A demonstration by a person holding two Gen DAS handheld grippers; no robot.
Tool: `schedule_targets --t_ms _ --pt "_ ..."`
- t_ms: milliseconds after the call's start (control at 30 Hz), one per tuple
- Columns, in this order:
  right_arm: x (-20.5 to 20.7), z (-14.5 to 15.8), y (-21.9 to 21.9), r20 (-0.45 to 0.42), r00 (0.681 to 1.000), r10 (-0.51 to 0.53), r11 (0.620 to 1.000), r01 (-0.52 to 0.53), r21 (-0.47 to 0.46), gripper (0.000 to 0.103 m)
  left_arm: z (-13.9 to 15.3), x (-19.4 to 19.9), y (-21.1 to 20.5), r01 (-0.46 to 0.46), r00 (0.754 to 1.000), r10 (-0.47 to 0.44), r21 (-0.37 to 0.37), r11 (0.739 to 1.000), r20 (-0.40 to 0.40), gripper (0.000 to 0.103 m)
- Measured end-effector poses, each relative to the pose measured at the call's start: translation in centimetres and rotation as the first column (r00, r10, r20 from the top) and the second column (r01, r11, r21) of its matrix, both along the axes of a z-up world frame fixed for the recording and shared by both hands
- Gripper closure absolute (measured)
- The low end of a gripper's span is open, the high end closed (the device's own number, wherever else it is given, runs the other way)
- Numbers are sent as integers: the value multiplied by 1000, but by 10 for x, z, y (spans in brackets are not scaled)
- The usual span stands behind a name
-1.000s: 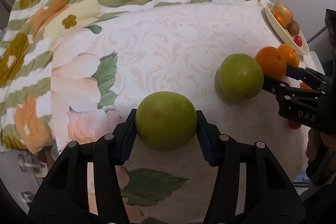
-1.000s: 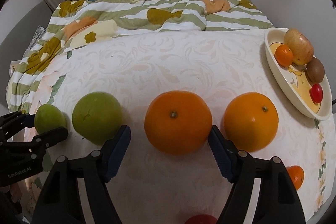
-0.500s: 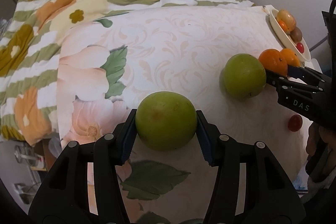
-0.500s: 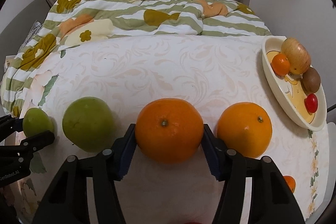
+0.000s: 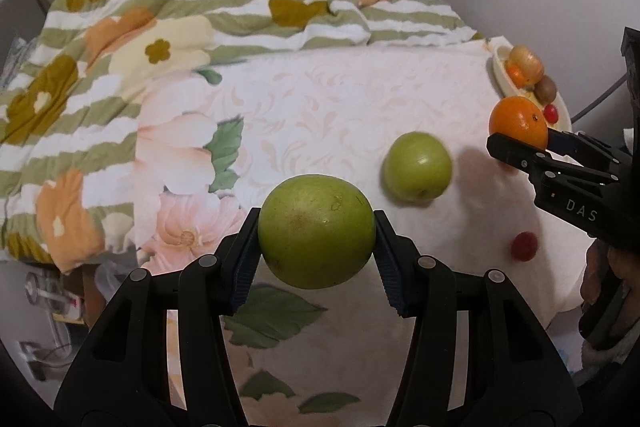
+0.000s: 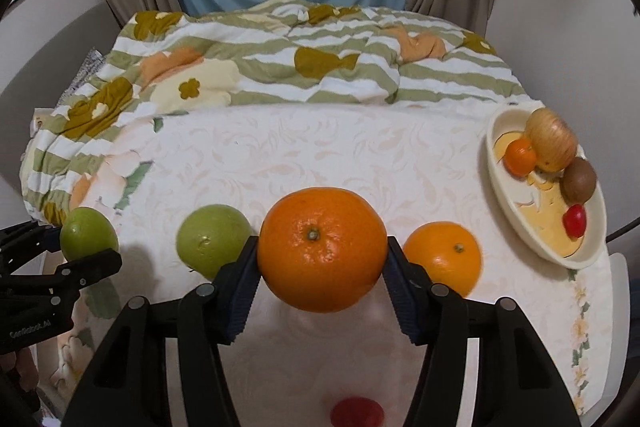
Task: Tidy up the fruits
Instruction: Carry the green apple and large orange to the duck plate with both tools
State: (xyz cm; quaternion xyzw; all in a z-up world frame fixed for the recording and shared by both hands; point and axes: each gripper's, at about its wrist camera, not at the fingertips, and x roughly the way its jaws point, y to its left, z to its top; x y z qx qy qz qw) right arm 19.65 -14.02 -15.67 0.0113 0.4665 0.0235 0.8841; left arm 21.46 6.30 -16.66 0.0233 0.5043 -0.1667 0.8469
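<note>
My left gripper (image 5: 316,243) is shut on a green apple (image 5: 316,231) and holds it above the flowered cloth. A second green apple (image 5: 418,166) lies on the cloth to its right. My right gripper (image 6: 322,263) is shut on a large orange (image 6: 322,249), lifted off the cloth; it also shows in the left wrist view (image 5: 519,123). A second orange (image 6: 442,257) lies just right of it, and the second green apple (image 6: 212,241) lies to its left. The left gripper with its apple (image 6: 88,235) shows at the far left.
A cream bowl (image 6: 520,223) at the right edge holds an apple (image 6: 550,145), a small orange (image 6: 519,157), a kiwi (image 6: 579,179) and a red tomato (image 6: 575,221). Another red tomato (image 6: 356,411) lies on the cloth near me. A striped quilt (image 6: 280,67) lies bunched behind.
My right gripper closed on the large orange and lifted it. My left gripper kept its green apple and rose with it.
</note>
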Motion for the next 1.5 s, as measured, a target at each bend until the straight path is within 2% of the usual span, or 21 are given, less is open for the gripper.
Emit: schedule_targets --t_ms 300,500,767,933,1133,1500 --pt "-29 49 -46 73 997 26 999 -27 20 48 54 -19 -42 -22 995 23 -6 1000 95 43" --pt "-47 69 -98 91 995 46 999 -48 20 48 82 -28 -101 -29 989 32 -25 999 146 43" --pt "-58 75 -178 100 992 76 997 -79 22 48 96 -31 -184 -34 984 43 -56 998 173 43" --pt "-55 74 -216 102 990 102 994 -104 16 48 97 -27 -234 -25 982 36 -62 998 184 43" --pt "-48 69 -249 99 989 112 993 -114 16 48 89 -10 -281 24 984 -16 -46 999 178 43" --pt "-35 45 -271 52 998 19 999 -20 33 48 40 46 -332 169 984 -169 2 986 64 43"
